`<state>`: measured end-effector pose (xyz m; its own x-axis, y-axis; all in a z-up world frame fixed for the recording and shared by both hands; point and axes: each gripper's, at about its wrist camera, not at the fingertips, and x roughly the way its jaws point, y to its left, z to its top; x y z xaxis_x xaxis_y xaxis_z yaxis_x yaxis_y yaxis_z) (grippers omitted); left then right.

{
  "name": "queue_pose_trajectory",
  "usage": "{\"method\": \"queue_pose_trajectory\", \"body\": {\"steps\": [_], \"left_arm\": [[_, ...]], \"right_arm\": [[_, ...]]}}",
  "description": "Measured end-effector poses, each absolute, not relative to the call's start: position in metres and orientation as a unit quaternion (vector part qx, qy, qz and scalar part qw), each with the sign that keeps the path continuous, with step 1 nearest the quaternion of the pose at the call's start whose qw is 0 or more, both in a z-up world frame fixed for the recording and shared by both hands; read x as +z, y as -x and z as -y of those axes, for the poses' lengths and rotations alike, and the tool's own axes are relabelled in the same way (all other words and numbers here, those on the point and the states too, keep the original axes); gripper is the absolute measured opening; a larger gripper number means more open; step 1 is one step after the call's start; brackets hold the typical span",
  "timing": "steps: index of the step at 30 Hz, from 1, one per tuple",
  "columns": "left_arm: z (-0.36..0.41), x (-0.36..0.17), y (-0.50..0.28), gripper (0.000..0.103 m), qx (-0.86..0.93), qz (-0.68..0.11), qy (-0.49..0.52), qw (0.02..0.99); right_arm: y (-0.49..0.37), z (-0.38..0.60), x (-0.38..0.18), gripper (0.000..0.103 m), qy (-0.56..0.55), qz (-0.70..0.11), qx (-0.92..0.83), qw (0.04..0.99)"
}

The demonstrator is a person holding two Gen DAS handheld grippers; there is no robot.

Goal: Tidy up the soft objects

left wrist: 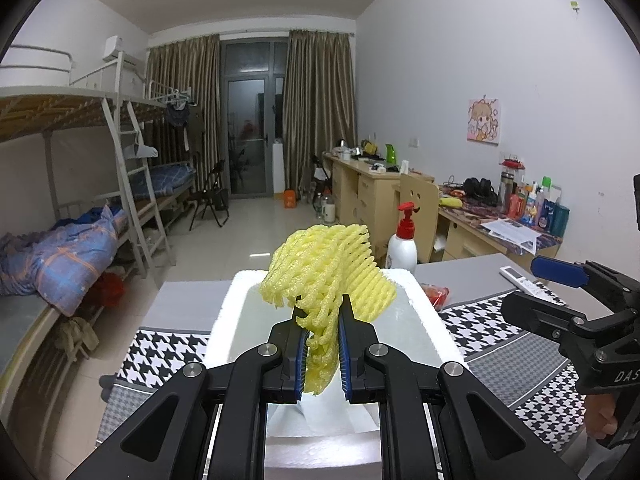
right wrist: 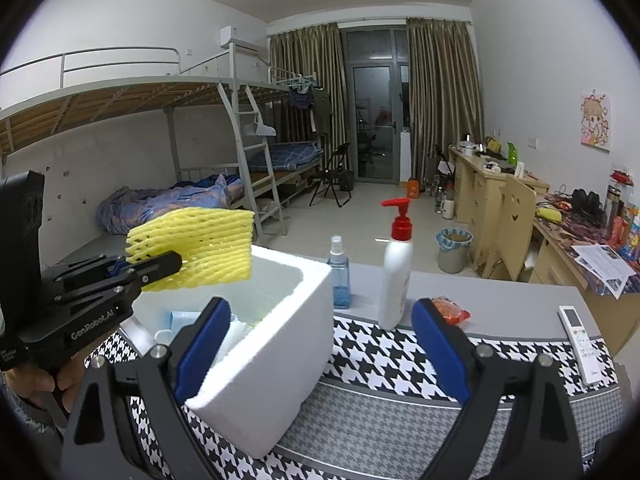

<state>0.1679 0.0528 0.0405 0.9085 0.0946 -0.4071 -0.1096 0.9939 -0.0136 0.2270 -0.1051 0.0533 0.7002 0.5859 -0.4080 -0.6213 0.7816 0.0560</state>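
Observation:
My left gripper [left wrist: 322,344] is shut on a yellow foam net sleeve [left wrist: 324,272] and holds it above the open white foam box [left wrist: 224,320]. In the right wrist view the left gripper [right wrist: 160,268] holds the yellow net [right wrist: 200,248] over the box [right wrist: 272,368], which has white and pale blue items inside. My right gripper [right wrist: 320,348] is open and empty, its left finger at the box's near right corner. It shows at the right edge of the left wrist view [left wrist: 560,276], apart from the box.
On the houndstooth cloth [right wrist: 380,360] stand a white pump bottle with a red top [right wrist: 396,276] and a blue spray bottle [right wrist: 340,276]. A red snack packet [right wrist: 452,310] and a white remote [right wrist: 580,344] lie to the right. Bunk beds left, desks right.

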Motion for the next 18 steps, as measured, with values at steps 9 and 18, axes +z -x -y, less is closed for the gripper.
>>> {"method": "queue_pose_trajectory", "body": {"steps": [9,18], "left_arm": [[-0.053,0.034,-0.179,0.067,0.081,-0.226,0.016,0.971],[-0.049,0.036,-0.173,0.093,0.100,-0.211,0.015,0.972]], "right_arm": [[-0.233,0.121,0.049,0.094,0.032,-0.213,0.317,0.924],[-0.235,0.129,0.049,0.094,0.025,-0.212,0.313,0.925]]}}
